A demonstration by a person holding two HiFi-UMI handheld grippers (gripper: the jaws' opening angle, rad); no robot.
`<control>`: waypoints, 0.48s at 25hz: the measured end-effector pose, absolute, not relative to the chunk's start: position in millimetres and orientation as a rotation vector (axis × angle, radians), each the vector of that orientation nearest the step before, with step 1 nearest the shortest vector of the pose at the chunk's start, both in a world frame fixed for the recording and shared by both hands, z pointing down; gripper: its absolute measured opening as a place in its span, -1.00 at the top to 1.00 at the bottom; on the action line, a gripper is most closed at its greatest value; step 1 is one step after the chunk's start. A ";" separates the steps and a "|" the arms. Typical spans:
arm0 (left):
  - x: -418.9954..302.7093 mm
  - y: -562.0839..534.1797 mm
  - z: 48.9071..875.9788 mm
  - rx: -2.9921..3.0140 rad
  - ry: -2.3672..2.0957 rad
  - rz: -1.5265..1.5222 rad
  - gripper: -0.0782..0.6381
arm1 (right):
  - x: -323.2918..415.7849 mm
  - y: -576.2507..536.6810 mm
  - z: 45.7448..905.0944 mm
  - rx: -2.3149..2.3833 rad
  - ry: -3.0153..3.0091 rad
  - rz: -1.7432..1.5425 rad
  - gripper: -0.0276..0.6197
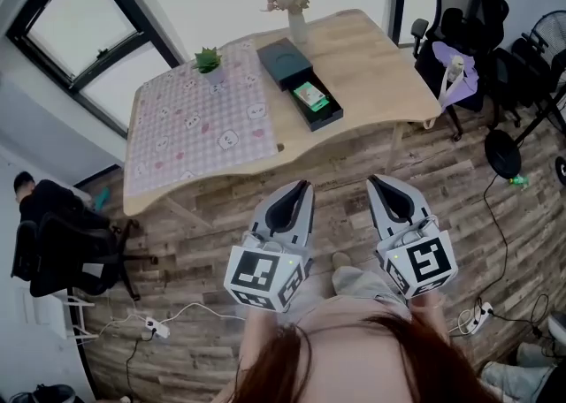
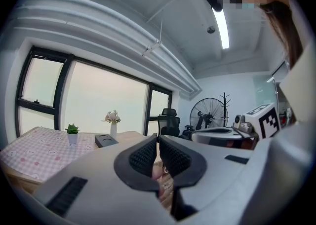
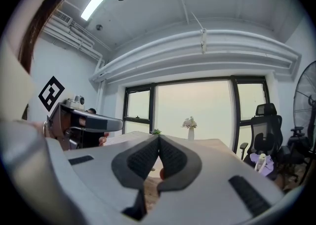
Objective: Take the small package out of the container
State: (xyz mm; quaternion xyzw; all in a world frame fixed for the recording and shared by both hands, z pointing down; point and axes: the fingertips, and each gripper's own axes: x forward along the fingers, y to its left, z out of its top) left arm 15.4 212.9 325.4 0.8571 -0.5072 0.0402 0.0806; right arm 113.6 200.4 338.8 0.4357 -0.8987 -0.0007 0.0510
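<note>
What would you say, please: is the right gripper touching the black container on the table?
Apart. The head view shows the right gripper over the floor, short of the table where the black container lies.

Matt wooden table, rough plank floor

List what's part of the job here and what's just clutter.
Job:
- container
- package inside it
- left hand-held gripper
- right hand-held gripper

Clutter:
- plant
- vase
- cloth
- chairs
- fan
</note>
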 end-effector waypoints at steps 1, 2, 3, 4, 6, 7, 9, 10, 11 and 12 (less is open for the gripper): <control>16.8 206.4 325.8 2.561 -1.520 0.124 0.72 | 114.7 194.4 339.6 1.320 -2.736 -0.004 0.91; 18.4 200.3 326.0 2.561 -1.523 0.128 0.72 | 115.7 188.5 340.1 1.315 -2.737 -0.006 0.91; 20.1 194.5 325.9 2.561 -1.525 0.132 0.72 | 116.7 182.6 340.2 1.311 -2.737 -0.010 0.91; 21.9 189.1 325.6 2.561 -1.528 0.135 0.72 | 117.8 176.8 340.2 1.306 -2.739 -0.012 0.91; 26.0 178.9 324.8 2.560 -1.535 0.141 0.72 | 120.3 165.5 339.7 1.296 -2.748 -0.013 0.91; 28.2 173.8 324.2 2.559 -1.539 0.144 0.72 | 121.6 159.8 339.2 1.290 -2.753 -0.013 0.91; 31.4 163.4 322.9 2.556 -1.549 0.150 0.72 | 123.1 148.0 338.1 1.275 -2.763 -0.015 0.91; 32.2 158.3 322.4 2.553 -1.555 0.151 0.72 | 123.2 142.4 337.8 1.266 -2.767 -0.018 0.91; 33.0 153.4 322.0 2.550 -1.563 0.152 0.72 | 123.3 137.0 337.7 1.257 -2.770 -0.022 0.91; 33.9 148.5 321.7 2.547 -1.572 0.153 0.72 | 123.7 131.5 337.8 1.247 -2.772 -0.027 0.91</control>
